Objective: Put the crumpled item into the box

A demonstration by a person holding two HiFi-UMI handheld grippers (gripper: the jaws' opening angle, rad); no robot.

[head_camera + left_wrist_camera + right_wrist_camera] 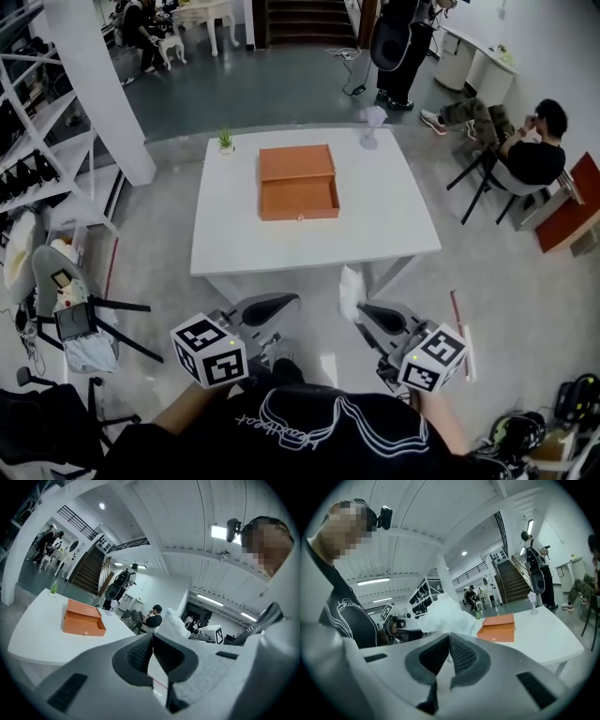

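Right gripper (364,311) fingers clamp the crumpled paper (350,292); the open box (298,183) lies far ahead, slightly left, on the surface (398,220); left gripper (278,304) fingers together, empty.

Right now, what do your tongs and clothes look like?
Left tongs and right tongs: light grey bodies, dark ribbed pads, each with a white cube bearing black square markers. Black shirt with white line print.

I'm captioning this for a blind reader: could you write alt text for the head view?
Seen from above, the right hand-held gripper holds a crumpled white item near the edge of a white table bearing an open orange box. The left hand-held gripper is shut and empty beside it.
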